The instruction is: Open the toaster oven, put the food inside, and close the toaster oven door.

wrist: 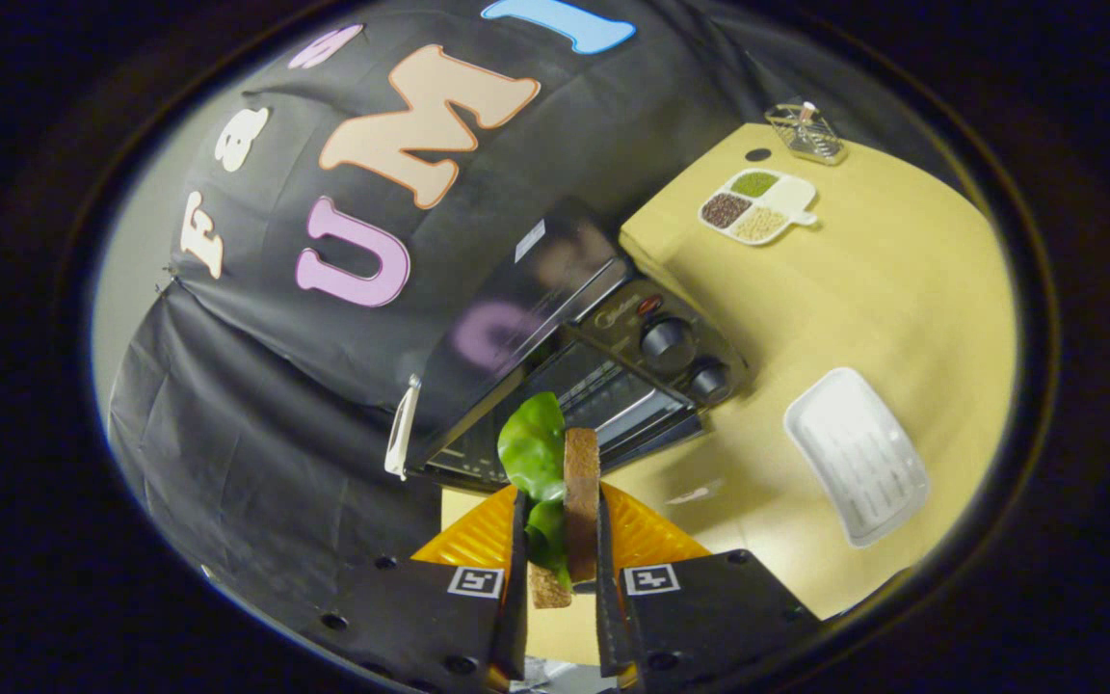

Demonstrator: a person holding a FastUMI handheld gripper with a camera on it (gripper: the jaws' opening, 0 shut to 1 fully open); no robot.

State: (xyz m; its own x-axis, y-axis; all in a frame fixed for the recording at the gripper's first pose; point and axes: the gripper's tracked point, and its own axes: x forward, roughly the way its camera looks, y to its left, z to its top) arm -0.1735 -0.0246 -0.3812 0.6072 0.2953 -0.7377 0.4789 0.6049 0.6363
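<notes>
I see the toaster oven (584,357) sitting at the worktop's (902,308) left edge, door dropped open. My gripper (560,578) is clamped on the sandwich (579,501), lettuce (531,448) sticking out, just short of the oven mouth. White tray (856,455) right of it, divided dish (755,205) near the far edge.

A: Light is even and fairly bright on the desk (902,289); the wall cloth stays dim.
B: Shadows?
A: A soft one on the desk beside the toaster oven (603,357). Its glossy top throws back a blurred purple reflection.
B: Sharpness?
A: The sandwich (569,482) is crisp; the white tray (856,455) is slightly soft. Fisheye bends the desk edge, and the far dish (757,205) looks small and tilted.
</notes>
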